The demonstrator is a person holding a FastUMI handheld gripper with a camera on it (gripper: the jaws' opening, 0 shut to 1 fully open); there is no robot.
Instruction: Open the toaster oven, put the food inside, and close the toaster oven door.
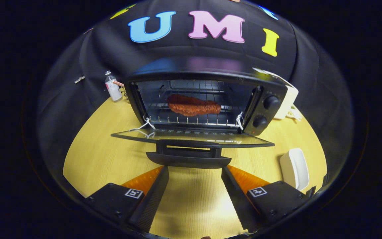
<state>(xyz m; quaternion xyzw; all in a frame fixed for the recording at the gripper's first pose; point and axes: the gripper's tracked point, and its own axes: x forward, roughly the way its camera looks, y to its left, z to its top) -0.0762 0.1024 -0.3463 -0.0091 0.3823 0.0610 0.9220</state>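
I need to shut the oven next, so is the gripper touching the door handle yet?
Apart. In the gripper view, bare table shows between the open gripper and the door handle, which sits just ahead of the fingertips. Nothing is between the fingers.

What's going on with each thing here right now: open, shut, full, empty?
Oven door: folded fully down, open.
Meat: lying on the rack inside the oven.
Claw: open, holding nothing, fingertips just short of the door handle.
White dish: empty, on the table.
Bottle: upright beside the oven.
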